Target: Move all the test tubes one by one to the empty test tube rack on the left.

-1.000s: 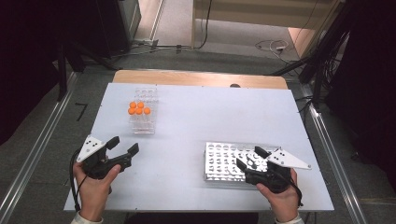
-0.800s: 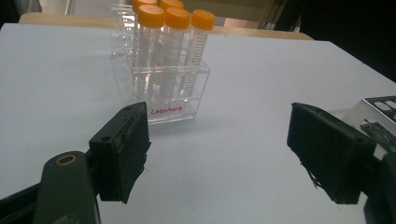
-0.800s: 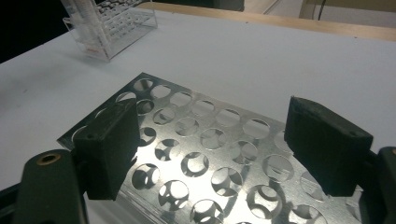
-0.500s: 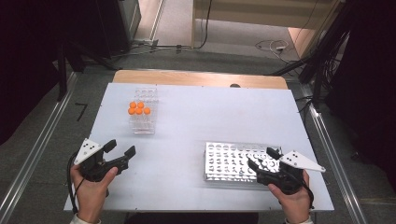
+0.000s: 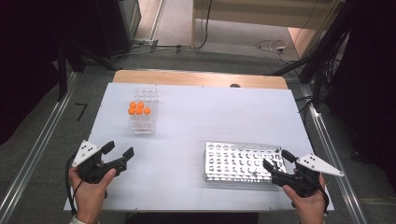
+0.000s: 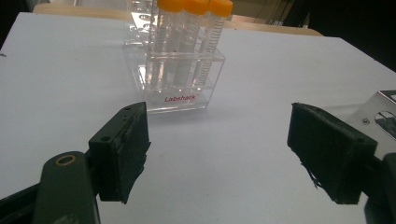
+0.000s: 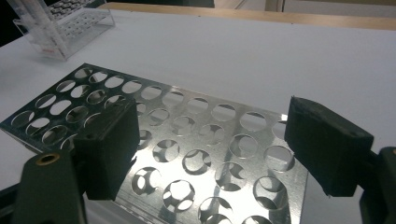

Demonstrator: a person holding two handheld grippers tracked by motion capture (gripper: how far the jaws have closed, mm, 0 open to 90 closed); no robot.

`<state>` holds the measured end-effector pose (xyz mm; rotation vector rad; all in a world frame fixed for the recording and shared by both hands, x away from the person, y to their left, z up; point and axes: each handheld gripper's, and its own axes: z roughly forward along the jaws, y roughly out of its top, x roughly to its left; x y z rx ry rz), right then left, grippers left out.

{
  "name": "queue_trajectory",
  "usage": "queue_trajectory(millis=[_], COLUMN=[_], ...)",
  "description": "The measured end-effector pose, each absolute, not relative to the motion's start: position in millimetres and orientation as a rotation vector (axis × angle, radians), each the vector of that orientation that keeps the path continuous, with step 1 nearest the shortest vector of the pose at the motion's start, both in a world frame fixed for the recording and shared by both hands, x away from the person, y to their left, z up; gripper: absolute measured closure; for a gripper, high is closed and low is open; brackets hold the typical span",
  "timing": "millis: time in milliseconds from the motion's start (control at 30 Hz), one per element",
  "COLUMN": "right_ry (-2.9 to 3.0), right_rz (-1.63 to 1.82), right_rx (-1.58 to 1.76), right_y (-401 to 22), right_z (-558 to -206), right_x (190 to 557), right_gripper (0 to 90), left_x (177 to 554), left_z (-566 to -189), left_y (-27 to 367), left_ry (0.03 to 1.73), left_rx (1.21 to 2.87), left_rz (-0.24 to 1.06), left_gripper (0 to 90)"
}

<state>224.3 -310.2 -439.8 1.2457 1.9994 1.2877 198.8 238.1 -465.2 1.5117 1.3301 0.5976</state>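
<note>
Holding station at the near-left corner of the white table (image 5: 196,126): left gripper (image 5: 118,155), jaws spread wide, nothing between them, gripped by a hand (image 5: 88,186) entering from the bottom edge. Grey three-cornered plate on top, black cable looping at the wrist.

Further up the left half, well apart from that gripper: clear plastic tube rack (image 5: 142,112), rectangular, box-walled, red lettering on its front face in the left gripper view (image 6: 175,79). Inside it, a cluster of orange-capped tubes (image 5: 138,108), upright, five caps counted from the high view; tube bodies clear, with printed graduation marks. Remaining rack wells vacant.

Across the middle: bare, smooth matte tabletop, wide open room between the two racks.

On the right half, near the front edge: metal rack (image 5: 243,161), flat, shiny, perforated with rows of round holes, nothing seated in any visible hole (image 7: 187,140). Just beside its right end, tips at or over the rack's corner: right gripper (image 5: 276,161), jaws parted wide as well, pinching nothing, held in the other hand (image 5: 308,203).

Beyond the far table edge: a wooden strip (image 5: 201,78), then floor with cables.
</note>
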Motion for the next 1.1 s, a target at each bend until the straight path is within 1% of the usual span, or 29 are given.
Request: queue_trajectory(millis=[667, 1100], right_ry=[1.898, 1.855], right_rz=[1.228, 1.161], right_rx=[1.358, 1.440], right_y=[-355.1, -378.0], right_z=[-446.5, -458.8], right_x=[222.7, 226.1], right_gripper=[16.7, 16.8], left_x=[195.9, 196.3], left_z=[-469.1, -475.7], left_y=[244.6, 248.6], left_ry=[1.353, 1.390], left_rx=[1.516, 1.541], left_rz=[0.610, 0.621], left_gripper=[20.7, 20.4])
